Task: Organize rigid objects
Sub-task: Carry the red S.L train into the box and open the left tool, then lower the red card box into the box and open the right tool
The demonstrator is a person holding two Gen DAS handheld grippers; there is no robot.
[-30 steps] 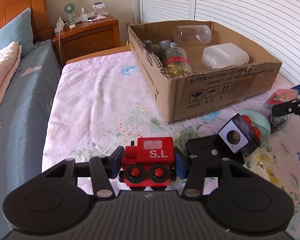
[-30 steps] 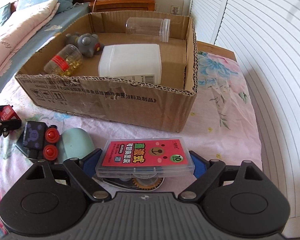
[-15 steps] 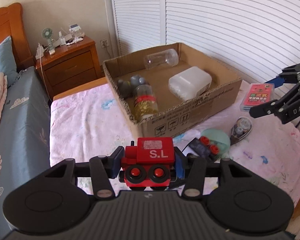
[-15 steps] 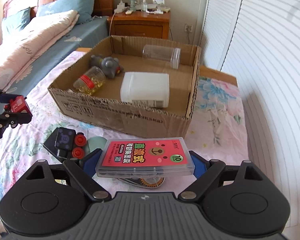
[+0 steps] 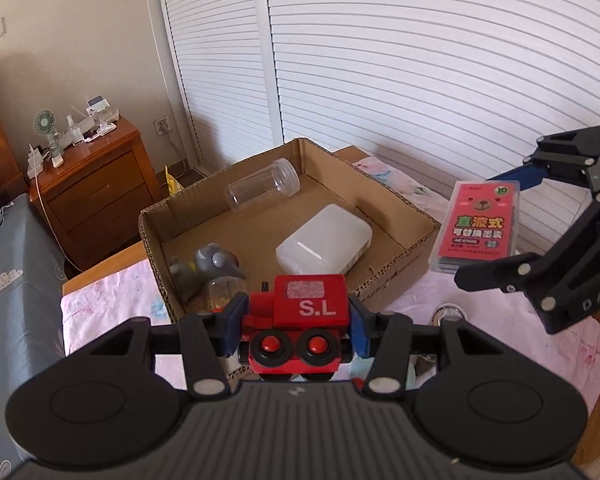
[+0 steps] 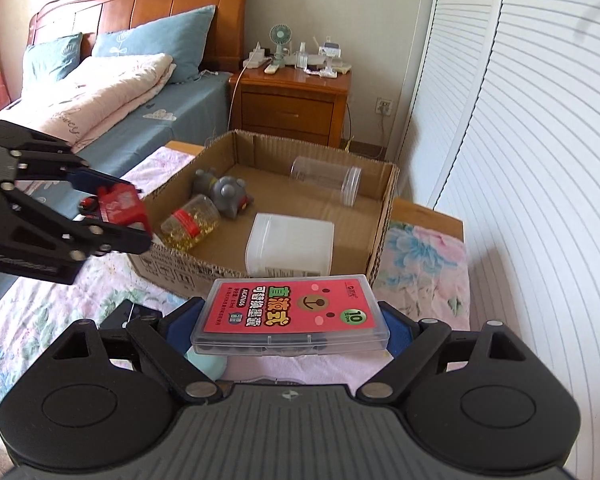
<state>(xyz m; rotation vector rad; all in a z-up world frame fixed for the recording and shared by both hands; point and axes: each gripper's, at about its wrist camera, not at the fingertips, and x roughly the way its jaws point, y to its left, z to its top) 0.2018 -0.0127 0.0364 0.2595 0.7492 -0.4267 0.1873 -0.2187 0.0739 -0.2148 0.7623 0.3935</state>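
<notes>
My left gripper (image 5: 298, 326) is shut on a red toy train (image 5: 304, 320) marked "S.L", held in the air just short of the near wall of the cardboard box (image 5: 404, 258). It also shows in the right wrist view (image 6: 118, 210). My right gripper (image 6: 290, 322) is shut on a clear flat case with a red bear label (image 6: 292, 314), raised in front of the box (image 6: 382, 216); the case also shows in the left wrist view (image 5: 478, 226). Inside the box lie a clear jar (image 5: 264, 190), a white plastic container (image 5: 324, 240), a grey plush toy (image 5: 212, 262) and a bottle of yellow capsules (image 6: 190, 222).
The box sits on a floral bedsheet (image 6: 32, 312). Under my right gripper lie a black toy (image 6: 122, 314) and a pale green object (image 6: 206, 364). A wooden nightstand (image 6: 294, 100) stands behind the box. White louvred doors (image 5: 420, 60) run along the right.
Both grippers have risen with their loads and moved toward the box. The views now look down into the box from higher up.
</notes>
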